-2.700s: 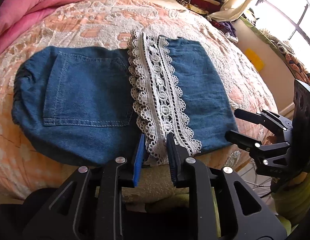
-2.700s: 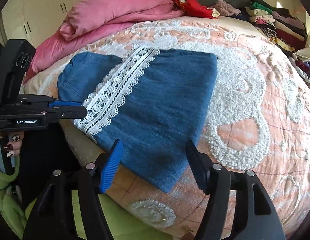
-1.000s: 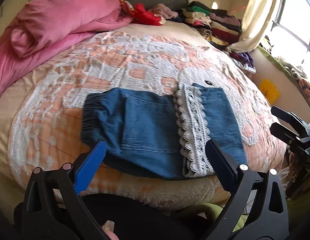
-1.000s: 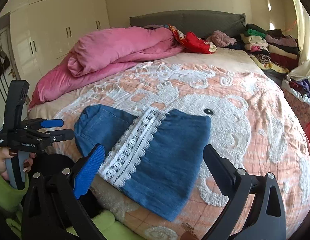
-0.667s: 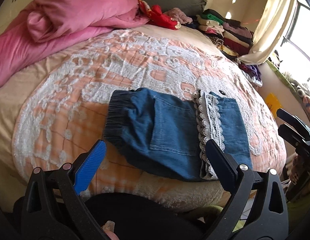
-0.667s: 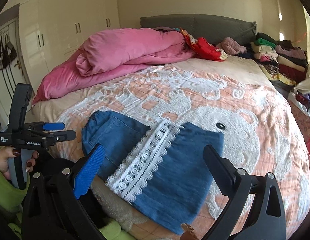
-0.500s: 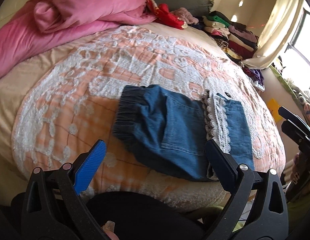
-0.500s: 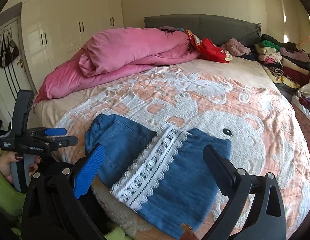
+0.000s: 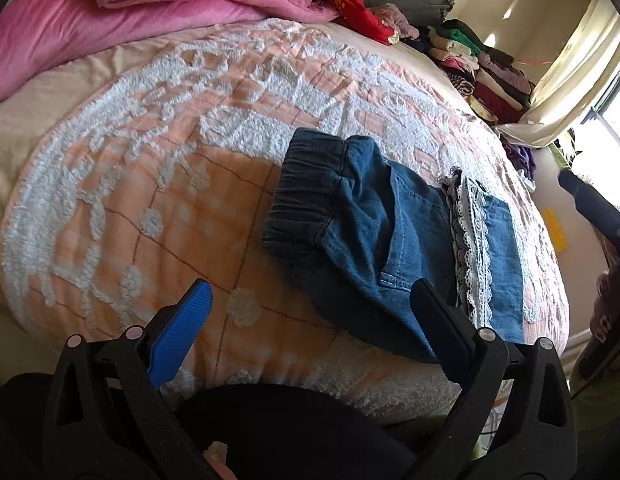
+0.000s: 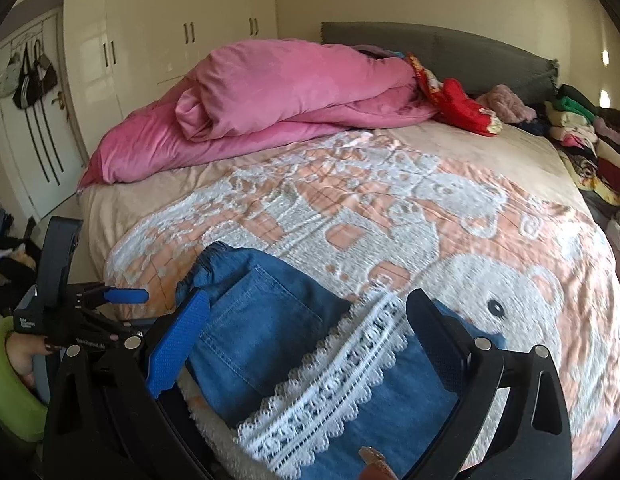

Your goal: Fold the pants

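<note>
Folded blue denim pants (image 9: pixel 373 236) with a white lace trim (image 9: pixel 467 240) lie near the front edge of the bed, elastic waistband to the left. In the right wrist view the same pants (image 10: pixel 266 320) and lace band (image 10: pixel 337 376) sit just beyond the fingers. My left gripper (image 9: pixel 310 320) is open and empty, held off the bed left of the pants. My right gripper (image 10: pixel 310 328) is open and empty above the near edge of the pants. The left gripper (image 10: pixel 122 296) also shows at the left of the right wrist view, held by a hand.
The bed carries a peach and white bedspread (image 9: pixel 158 168). A pink duvet (image 10: pixel 278 100) is heaped at the head, with red cloth (image 10: pixel 457 108) beside it. Stacks of folded clothes (image 9: pixel 477 68) line the right side. White wardrobes (image 10: pixel 170 32) stand behind.
Both grippers opened wide and drew back from the pants. The left view swung left, so the pants now sit further right. The pants lie released on the bed.
</note>
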Available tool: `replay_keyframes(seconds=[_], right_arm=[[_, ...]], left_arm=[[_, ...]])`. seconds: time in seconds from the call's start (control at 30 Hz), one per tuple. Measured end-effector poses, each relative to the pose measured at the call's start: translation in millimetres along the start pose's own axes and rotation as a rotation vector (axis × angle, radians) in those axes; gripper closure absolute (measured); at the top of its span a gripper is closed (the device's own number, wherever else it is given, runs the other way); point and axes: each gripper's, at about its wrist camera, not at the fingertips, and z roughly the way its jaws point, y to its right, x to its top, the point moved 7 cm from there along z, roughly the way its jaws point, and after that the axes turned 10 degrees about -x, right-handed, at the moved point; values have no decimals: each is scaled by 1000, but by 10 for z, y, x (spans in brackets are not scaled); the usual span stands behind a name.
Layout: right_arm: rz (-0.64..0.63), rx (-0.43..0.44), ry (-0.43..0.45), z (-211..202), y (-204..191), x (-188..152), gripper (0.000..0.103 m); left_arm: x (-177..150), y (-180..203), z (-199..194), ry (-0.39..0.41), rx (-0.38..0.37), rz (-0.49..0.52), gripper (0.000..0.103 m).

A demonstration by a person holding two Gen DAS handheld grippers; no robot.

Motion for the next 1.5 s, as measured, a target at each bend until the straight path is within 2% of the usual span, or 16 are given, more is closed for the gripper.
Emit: replay_keyframes(seconds=[0.07,0.17,0.23,0.27,0.33,0.73,1.07,1.1,1.23,1.33,1.4,1.5], right_arm=[[-18,21,-15,98,-70,36,5],[-58,50,-33,254,-203,86,5],[-83,71,-48,366,-289,111,5],[-91,80,-56,413,-321,121,5],[-107,103,-81,564,-403,142,5],[-199,226,-249,1364,-864,90,5],[-255,320,-327,1680,-1164,-37,7],[-258,334,-330,1696,-1185,-52,18],[-269,392,-320,1703,-1233,-81,40],[-272,403,-293,1632,-1204,-61,50],[-228,435,-267,1528,-1106,-7,61],[-150,486,-221,1332,-914,78,65]], left_arm=[[-12,6,29,-5,-12,-2,16],[-11,42,101,-17,-35,-4,29],[-17,50,173,-32,-56,-18,44],[-25,43,217,-43,-75,-39,48],[-44,44,287,-59,-118,-73,66],[-61,36,356,-69,-119,-77,67],[-66,31,357,-75,-137,-89,65],[-67,30,357,-77,-139,-90,63],[-54,40,359,-75,-138,-89,57],[-42,38,349,-68,-145,-95,49],[-29,29,329,-61,-145,-104,42],[-28,42,238,-36,-131,-88,30]])
